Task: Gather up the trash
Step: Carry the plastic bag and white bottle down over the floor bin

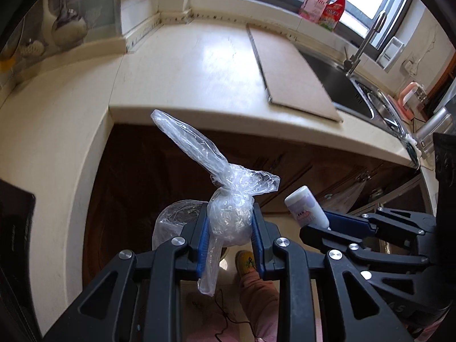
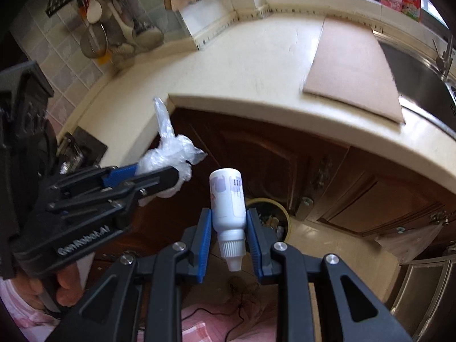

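Note:
My left gripper [image 1: 230, 222] is shut on a knotted clear plastic bag [image 1: 228, 216], held in the air in front of the counter's edge; it also shows in the right wrist view [image 2: 171, 159]. My right gripper [image 2: 228, 225] is shut on a small white bottle [image 2: 228, 199], cap pointing toward the camera; the bottle also shows in the left wrist view [image 1: 305, 205]. A trash bin [image 2: 270, 213] lined with plastic stands on the floor below both grippers, and part of it shows in the left wrist view [image 1: 171, 219].
A cream countertop [image 1: 185, 71] curves around, with brown cabinet doors [image 2: 327, 171] below. A cardboard sheet [image 1: 290, 71] lies beside the steel sink [image 1: 342, 85] and tap. Bottles [image 1: 325, 2] stand on the windowsill. Utensils [image 2: 97, 25] hang on the tiled wall.

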`<state>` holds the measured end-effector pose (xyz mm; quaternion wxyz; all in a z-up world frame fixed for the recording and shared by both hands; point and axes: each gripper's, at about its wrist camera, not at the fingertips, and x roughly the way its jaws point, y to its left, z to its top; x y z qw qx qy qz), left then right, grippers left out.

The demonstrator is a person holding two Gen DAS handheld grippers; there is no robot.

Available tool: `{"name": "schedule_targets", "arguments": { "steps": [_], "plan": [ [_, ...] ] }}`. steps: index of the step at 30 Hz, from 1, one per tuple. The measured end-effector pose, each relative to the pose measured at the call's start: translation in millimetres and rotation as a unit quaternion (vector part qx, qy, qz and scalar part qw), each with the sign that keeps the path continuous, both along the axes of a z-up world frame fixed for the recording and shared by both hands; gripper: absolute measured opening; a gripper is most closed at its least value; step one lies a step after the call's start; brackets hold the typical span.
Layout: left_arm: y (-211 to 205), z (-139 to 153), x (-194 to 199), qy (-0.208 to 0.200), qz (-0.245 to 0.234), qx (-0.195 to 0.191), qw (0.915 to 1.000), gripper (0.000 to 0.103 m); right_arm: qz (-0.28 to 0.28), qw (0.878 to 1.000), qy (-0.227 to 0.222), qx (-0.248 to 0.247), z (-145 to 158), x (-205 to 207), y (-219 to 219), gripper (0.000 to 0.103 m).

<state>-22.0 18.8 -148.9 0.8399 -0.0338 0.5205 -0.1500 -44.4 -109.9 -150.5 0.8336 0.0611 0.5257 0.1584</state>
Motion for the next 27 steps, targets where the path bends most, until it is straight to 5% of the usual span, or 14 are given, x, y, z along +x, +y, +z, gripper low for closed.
{"name": "schedule_targets", "arguments": {
  "steps": [22,27],
  "plan": [
    [12.9,-246.0,35.7,0.102,0.025,0.011,0.9944,0.027,0.004,0.994,0.107,0.013,-221.1,61.2,12.7,0.026],
    [13.2,-306.8,57.8,0.112,0.035,0.022,0.9928,0.036,-0.005,0.991,0.131,0.009,-288.3,89.1,10.5,0.026]
  ]
}}
